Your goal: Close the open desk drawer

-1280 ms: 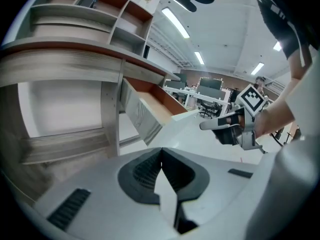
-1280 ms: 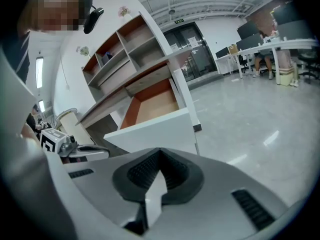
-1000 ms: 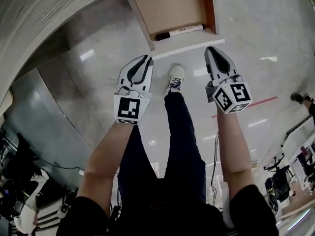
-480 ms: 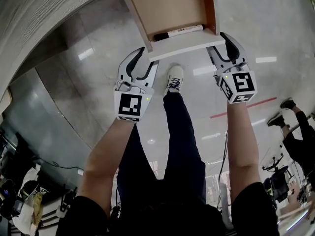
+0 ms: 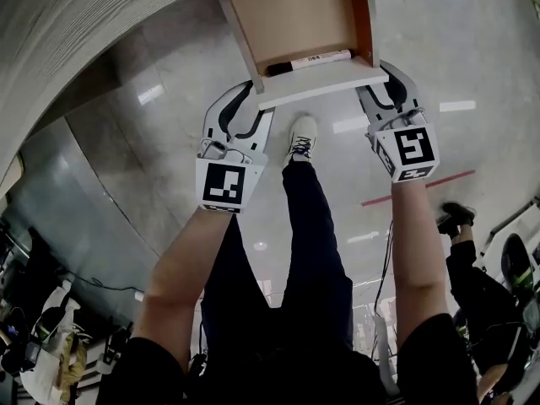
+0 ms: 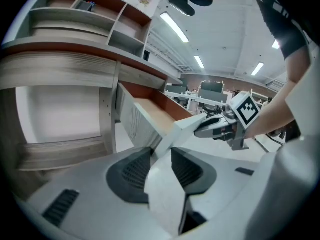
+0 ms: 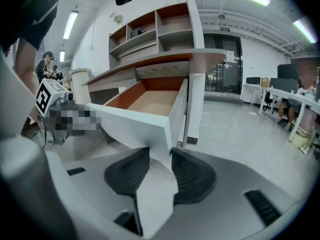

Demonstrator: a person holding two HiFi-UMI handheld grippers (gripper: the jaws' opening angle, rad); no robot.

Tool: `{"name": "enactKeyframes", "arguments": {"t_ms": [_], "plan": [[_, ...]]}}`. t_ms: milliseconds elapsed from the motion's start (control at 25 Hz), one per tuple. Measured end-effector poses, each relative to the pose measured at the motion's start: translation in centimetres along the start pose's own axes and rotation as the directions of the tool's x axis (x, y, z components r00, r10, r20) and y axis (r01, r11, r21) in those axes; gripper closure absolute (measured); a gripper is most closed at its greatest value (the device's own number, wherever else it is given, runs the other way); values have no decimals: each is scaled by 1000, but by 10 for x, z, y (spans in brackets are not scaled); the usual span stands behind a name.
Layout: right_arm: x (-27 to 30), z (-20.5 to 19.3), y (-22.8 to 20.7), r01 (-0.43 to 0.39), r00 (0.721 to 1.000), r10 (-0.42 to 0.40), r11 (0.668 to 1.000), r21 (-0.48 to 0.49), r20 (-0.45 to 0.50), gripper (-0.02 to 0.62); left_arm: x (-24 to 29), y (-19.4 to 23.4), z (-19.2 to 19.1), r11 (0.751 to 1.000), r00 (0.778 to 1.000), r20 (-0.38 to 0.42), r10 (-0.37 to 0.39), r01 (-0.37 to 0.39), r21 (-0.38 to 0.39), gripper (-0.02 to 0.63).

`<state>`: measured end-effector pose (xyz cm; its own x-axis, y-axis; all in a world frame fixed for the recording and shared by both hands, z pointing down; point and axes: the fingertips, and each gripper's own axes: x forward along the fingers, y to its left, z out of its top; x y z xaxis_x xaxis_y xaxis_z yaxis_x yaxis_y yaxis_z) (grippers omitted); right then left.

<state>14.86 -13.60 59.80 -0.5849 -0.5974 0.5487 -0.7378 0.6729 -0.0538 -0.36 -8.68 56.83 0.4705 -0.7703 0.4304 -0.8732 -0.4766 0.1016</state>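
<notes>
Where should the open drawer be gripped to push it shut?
Likely the white front panel, at its two end corners, coming from the front. It is a thin flat slab jutting past the drawer's side walls, so jaws can straddle each end.

Rear of the drawer (image 5: pixel 295 15) beyond the head view's top edge; marker (image 5: pixel 308 60) print illegibly small.

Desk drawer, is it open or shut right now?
Open. In the head view the drawer juts out from under the desk, its wooden bottom exposed, with a marker lying inside at its front.
</notes>
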Motion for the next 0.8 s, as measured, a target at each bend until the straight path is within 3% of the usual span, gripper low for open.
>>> {"name": "enactKeyframes", "arguments": {"t_ms": [440,680,800], "plan": [[-19,36,7,14,996,-15,1000,6,83,445,-16,9,40,999,996,81,24,-21,-31,469],[-14,49,-1,57,992,-62,997,51,109,445,-11,16,52,999,995,92,37,-39,17,476],[-5,63,-11,80,990,-87,994,70,108,445,-1,26,63,998,994,91,59,-60,6,477]]}}
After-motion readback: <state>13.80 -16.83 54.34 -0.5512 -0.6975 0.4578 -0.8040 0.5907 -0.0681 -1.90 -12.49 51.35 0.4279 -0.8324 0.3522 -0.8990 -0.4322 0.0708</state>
